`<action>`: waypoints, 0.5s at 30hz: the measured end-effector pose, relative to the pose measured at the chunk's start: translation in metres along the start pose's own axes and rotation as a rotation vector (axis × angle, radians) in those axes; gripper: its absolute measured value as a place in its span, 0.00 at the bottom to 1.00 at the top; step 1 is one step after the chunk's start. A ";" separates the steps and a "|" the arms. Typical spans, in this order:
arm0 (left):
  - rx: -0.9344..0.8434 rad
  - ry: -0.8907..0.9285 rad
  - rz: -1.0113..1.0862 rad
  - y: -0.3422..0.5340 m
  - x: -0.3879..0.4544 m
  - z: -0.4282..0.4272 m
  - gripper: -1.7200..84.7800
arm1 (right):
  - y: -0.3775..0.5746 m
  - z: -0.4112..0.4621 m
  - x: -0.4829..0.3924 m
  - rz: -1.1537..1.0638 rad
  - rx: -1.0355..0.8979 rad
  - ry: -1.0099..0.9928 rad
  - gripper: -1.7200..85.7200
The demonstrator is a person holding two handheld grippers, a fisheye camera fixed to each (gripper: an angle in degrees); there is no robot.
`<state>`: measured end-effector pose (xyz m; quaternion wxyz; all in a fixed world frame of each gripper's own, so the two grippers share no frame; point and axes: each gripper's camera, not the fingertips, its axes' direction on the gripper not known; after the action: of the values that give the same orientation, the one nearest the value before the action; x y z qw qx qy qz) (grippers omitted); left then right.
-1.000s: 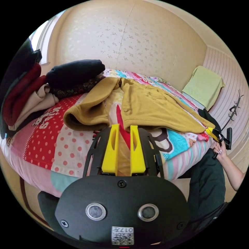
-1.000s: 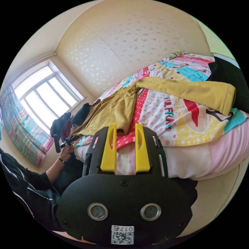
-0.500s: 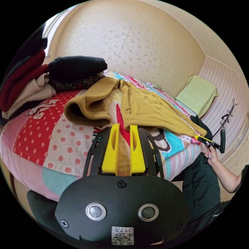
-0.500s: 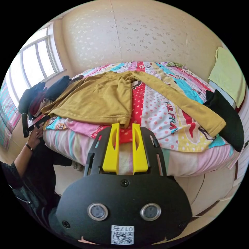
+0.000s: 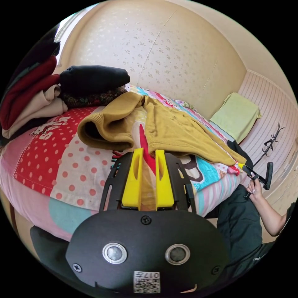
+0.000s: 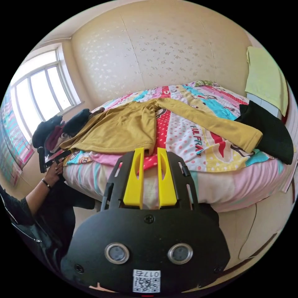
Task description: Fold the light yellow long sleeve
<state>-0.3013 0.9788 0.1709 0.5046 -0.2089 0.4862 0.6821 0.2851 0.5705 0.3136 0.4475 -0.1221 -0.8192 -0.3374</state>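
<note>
The mustard-yellow long-sleeve shirt point(image 5: 173, 130) lies spread on the patchwork quilt point(image 5: 62, 155), with one sleeve cuff point(image 5: 93, 133) bunched near me. My left gripper point(image 5: 149, 150) is open by a narrow gap, its tips right at one hem corner. In the right gripper view the shirt point(image 6: 124, 130) lies flat with a sleeve point(image 6: 217, 124) stretched out to the right. My right gripper point(image 6: 150, 149) is also open by a narrow gap, at the other hem corner. Each gripper appears in the other's view, held by a hand: the right gripper point(image 5: 250, 170) and the left gripper point(image 6: 52, 155).
Folded clothes are stacked at the bed's end: a red and beige pile point(image 5: 31, 99) and a black bundle point(image 5: 93, 79). Another black garment point(image 6: 270, 133) lies at the opposite end. A pale green cloth point(image 6: 267, 80) hangs by the wall. A window point(image 6: 37, 93) is beyond the stack.
The right gripper view has rolled level and swung to face the bed squarely, and its jaws have narrowed. The left gripper view shifted only slightly. The shirt lies as before.
</note>
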 end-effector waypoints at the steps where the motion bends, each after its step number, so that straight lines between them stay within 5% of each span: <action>1: 0.000 -0.001 0.000 0.002 0.000 0.001 0.10 | -0.001 0.003 -0.004 -0.013 -0.013 0.017 0.10; 8: 0.005 0.011 -0.006 0.014 0.001 0.006 0.10 | -0.008 0.031 -0.037 -0.055 -0.068 0.176 0.09; 15: 0.005 0.012 -0.007 0.025 0.007 0.013 0.10 | -0.017 0.044 -0.025 0.030 -0.071 0.036 0.09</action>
<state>-0.3236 0.9931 0.1827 0.5045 -0.2135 0.4904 0.6778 0.2620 0.5895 0.2687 0.4625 -0.1441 -0.7966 -0.3615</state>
